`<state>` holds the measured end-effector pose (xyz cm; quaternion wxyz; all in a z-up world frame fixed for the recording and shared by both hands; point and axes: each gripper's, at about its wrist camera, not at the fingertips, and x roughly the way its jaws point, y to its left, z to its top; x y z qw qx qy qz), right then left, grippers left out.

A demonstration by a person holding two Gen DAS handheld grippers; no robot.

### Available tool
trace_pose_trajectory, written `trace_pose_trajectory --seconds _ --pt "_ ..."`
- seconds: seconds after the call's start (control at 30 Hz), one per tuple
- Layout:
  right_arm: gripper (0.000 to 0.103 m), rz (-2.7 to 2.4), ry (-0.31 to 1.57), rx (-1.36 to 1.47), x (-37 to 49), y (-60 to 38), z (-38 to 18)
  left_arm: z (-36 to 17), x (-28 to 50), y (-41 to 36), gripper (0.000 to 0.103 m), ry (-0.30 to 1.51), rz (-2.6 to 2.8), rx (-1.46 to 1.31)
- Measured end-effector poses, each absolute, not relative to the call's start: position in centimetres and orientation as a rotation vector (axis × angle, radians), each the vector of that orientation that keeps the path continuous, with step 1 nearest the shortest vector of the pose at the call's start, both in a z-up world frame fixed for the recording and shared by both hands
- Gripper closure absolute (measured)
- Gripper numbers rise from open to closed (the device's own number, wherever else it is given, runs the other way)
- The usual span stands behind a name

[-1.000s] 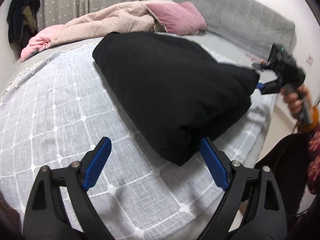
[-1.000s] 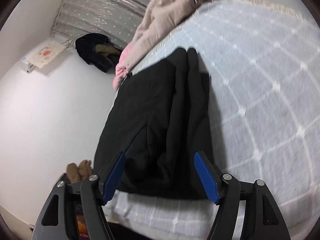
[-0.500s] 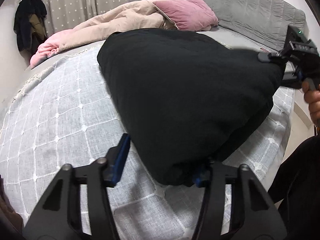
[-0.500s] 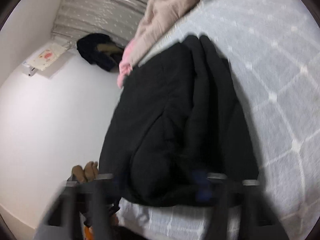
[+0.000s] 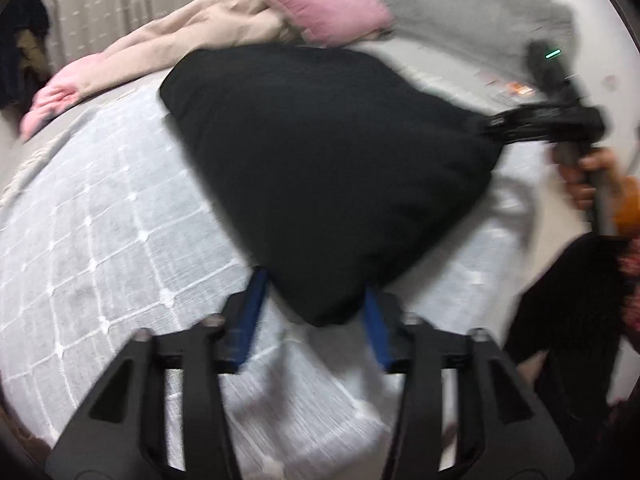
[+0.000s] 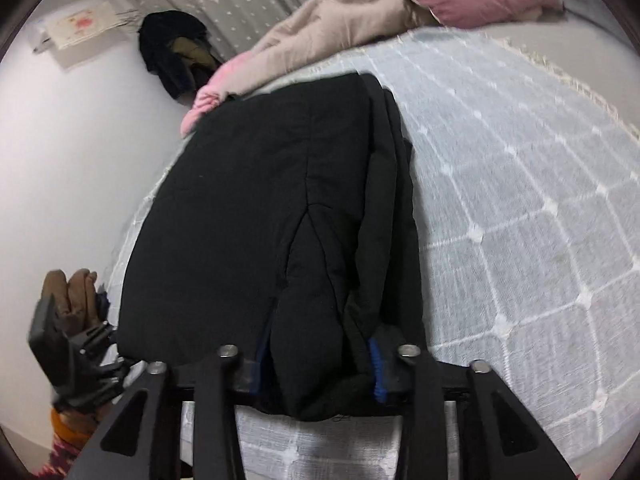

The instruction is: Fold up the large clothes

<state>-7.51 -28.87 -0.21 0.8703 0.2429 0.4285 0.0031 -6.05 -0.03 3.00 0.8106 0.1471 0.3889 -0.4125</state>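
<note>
Your left gripper (image 5: 316, 312) is clenched on the near corner of the black garment (image 5: 328, 168), its blue pads pressed against the fabric on both sides. Your right gripper (image 6: 316, 364) grips the opposite end the same way, a thick fold bunched between its fingers. The garment lies folded on the bed's white checked bedspread (image 6: 520, 208), with a beige quilt (image 5: 192, 44) and pink pillow (image 5: 328, 12) behind it.
</note>
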Motion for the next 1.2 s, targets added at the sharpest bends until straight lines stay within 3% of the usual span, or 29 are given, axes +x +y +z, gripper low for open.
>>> trace_pose_trajectory --seconds 0.07,0.1,0.27,0.5,0.8,1.2 --pt "0.027 -0.024 0.884 0.505 -8.1 -29.4 0.5 4.5 -6.7 1.4 0.014 0.780 -0.942 0.254" --pt "0.023 -0.034 0.867 0.517 -8.3 -29.8 0.9 5.7 -7.0 2.4 0.013 0.743 -0.980 0.205" --pt "0.020 -0.038 0.825 0.558 -8.0 -31.0 2.4 7.7 -4.8 4.7 0.001 0.728 -0.985 -0.011" --pt "0.019 -0.127 0.874 0.530 -4.0 -32.2 3.0 4.7 2.8 3.8 0.001 0.956 -0.684 -0.155" --pt "0.019 -0.109 0.972 0.504 1.4 -33.1 1.8 1.6 7.7 -0.2 0.001 1.059 -0.662 -0.263" --pt "0.017 0.168 1.021 0.918 4.5 -37.3 -6.0 -2.5 10.4 0.3 0.000 1.142 -0.754 -0.610"
